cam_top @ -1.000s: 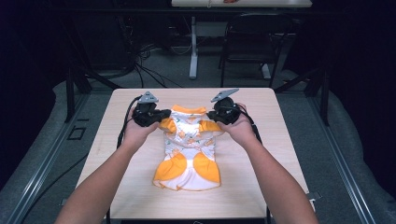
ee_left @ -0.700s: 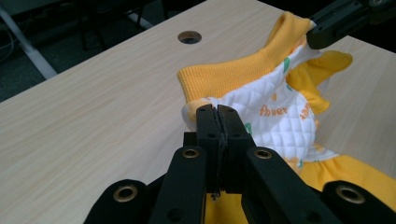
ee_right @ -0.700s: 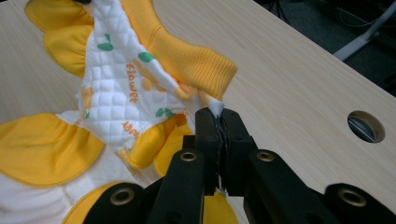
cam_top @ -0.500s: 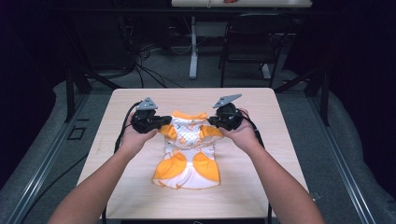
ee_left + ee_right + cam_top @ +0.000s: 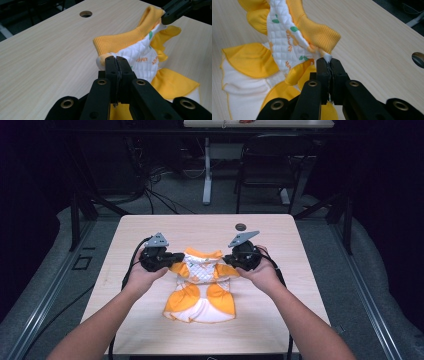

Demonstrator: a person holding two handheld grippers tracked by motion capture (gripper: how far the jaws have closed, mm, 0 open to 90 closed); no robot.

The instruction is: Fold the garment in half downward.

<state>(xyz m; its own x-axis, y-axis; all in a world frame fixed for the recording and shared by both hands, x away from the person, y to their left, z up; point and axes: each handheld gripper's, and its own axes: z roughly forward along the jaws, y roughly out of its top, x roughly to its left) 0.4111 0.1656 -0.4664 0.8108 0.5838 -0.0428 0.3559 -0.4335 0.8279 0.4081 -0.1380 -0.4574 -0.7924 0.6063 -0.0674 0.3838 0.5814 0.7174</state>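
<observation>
A small orange and white quilted garment (image 5: 201,285) lies on the wooden table (image 5: 150,230), its ribbed orange collar (image 5: 203,254) lifted at the far end. My left gripper (image 5: 175,260) is shut on the garment's left shoulder (image 5: 110,56). My right gripper (image 5: 226,259) is shut on the right shoulder, where white cloth (image 5: 327,58) sticks out from between the jaws. In the left gripper view (image 5: 116,62) the other gripper's black jaws (image 5: 175,10) hold the far end of the collar. In the right gripper view my right gripper (image 5: 329,63) pinches the cloth just below the collar end. The skirt part rests flat.
A round cable hole (image 5: 240,226) sits in the table near its far edge, also seen as the hole (image 5: 85,13) in the left gripper view. Cables trail from both grippers off the near edge. A chair and table legs stand on the floor beyond.
Both grippers have drawn the garment's shoulders toward the person, so the top of the garment has come nearer the skirt. Both grips stay closed.
</observation>
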